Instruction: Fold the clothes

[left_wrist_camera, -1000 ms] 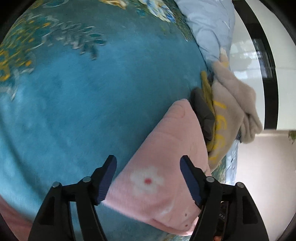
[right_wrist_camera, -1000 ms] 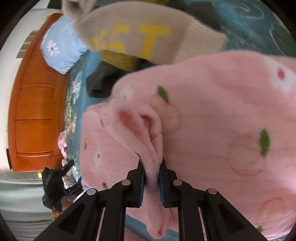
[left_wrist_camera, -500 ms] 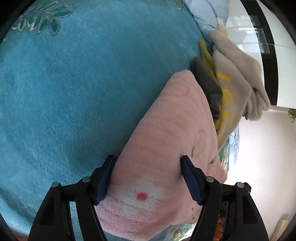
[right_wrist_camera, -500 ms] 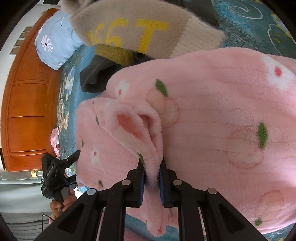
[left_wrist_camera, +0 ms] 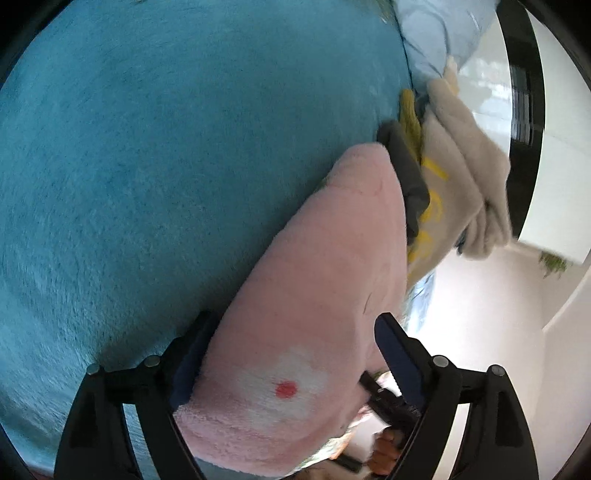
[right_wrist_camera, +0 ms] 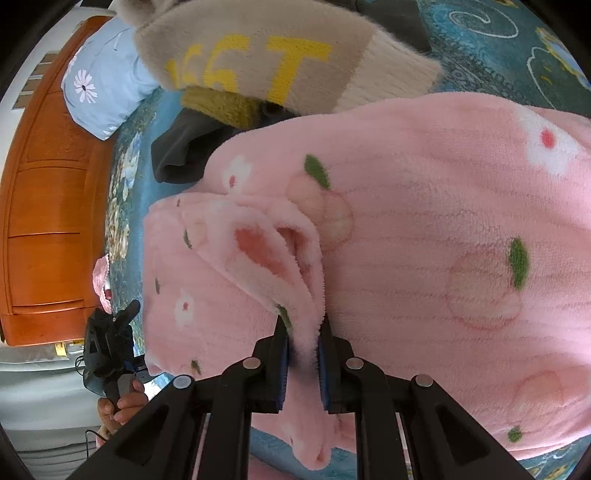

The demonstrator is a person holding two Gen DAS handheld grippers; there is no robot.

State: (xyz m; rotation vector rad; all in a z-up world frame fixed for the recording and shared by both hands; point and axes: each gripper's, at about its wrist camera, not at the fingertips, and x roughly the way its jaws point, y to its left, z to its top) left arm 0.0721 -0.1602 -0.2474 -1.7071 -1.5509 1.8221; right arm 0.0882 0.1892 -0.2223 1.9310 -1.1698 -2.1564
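In the left wrist view the left gripper [left_wrist_camera: 291,354] stands with its jaws spread wide, one finger either side of a corner of the pink fleece garment [left_wrist_camera: 325,280]; the fabric lies between the pads but they do not pinch it; the garment rests on the teal bedspread [left_wrist_camera: 166,155], its far end touching a pile of a dark grey garment [left_wrist_camera: 410,184] and a beige sweater [left_wrist_camera: 465,162] with yellow lettering, a light blue pillow [left_wrist_camera: 439,33] beyond. To do this well, I judge the left pads should close on one clean corner, through every layer, before anything is lifted.

In the right wrist view the right gripper [right_wrist_camera: 302,356] is clamped tight on a bunched ridge of the pink fleece garment [right_wrist_camera: 443,229], a cuff-like opening [right_wrist_camera: 273,254] gaping just ahead of the tips; the broad panel spreads flat to the right; the beige sweater [right_wrist_camera: 258,62] sits past it, the wooden headboard [right_wrist_camera: 48,192] at the left; the left gripper [right_wrist_camera: 107,347] shows at the lower left, held by a hand [right_wrist_camera: 122,402]. The pinch looks secure but gathered; carrying it over slowly, keeping the edge taut and level, should stop the plush cloth from rucking.
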